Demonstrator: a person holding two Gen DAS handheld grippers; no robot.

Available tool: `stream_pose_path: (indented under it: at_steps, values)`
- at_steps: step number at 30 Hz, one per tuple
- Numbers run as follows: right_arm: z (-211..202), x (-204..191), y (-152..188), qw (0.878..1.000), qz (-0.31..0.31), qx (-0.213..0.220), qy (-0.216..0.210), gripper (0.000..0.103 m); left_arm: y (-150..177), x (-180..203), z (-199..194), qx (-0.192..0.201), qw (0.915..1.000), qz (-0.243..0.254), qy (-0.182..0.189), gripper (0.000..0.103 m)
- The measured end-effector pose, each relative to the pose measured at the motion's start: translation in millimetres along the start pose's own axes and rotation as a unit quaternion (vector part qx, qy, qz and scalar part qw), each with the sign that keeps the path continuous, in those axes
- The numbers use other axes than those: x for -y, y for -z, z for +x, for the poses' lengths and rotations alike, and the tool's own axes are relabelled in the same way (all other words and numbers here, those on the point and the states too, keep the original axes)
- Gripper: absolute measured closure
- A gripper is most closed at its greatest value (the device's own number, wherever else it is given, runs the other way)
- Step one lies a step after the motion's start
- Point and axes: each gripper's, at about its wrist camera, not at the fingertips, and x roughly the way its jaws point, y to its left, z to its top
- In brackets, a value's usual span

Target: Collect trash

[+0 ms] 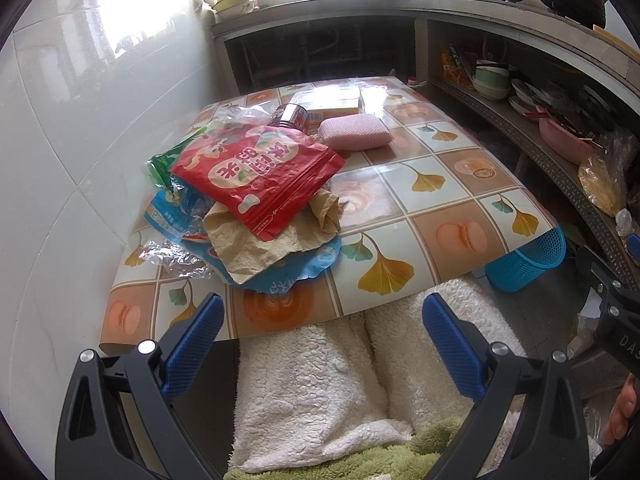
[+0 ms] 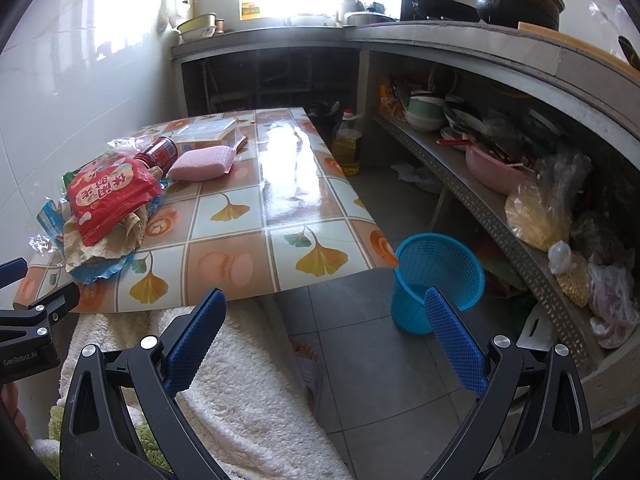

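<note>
Trash pile (image 1: 244, 196); one blue basket (image 2: 436, 276)

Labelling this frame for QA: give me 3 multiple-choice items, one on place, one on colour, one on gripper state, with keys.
1. Where does the blue perforated plastic basket stand?
A. on the table
B. on the grey floor tiles beside the table's right corner
C. on the counter shelf

2. What colour is the glossy snack bag on top of the wrapper pile?
A. red
B. yellow
C. black

3. How are the left gripper and the right gripper?
A. both shut on wrappers
B. left shut, right open
C. both open and holding nothing

Key: 1 B, the right wrist view shows it on the floor past the table edge. 2 A, red with white print, lying on brown paper. 3 C, each pair of blue pads stands wide apart with nothing between.
</note>
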Motion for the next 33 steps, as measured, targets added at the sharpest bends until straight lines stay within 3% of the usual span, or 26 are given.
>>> stream_pose_path:
  at_steps: [24,33]
  values:
    - [2.1,-0.2,-1.8,1.000,0.001,0.002,0.001,0.008,6.6,-11.6,7.8,-0.001,1.0000,-0.001,0.004,0.006]
    - [13.4,-2.5,-17.2,1.000,-0.003,0.018,0.002,0.008,-7.5,-18.5,20.3,-0.002,0.9999,-0.002,0.011,0.006]
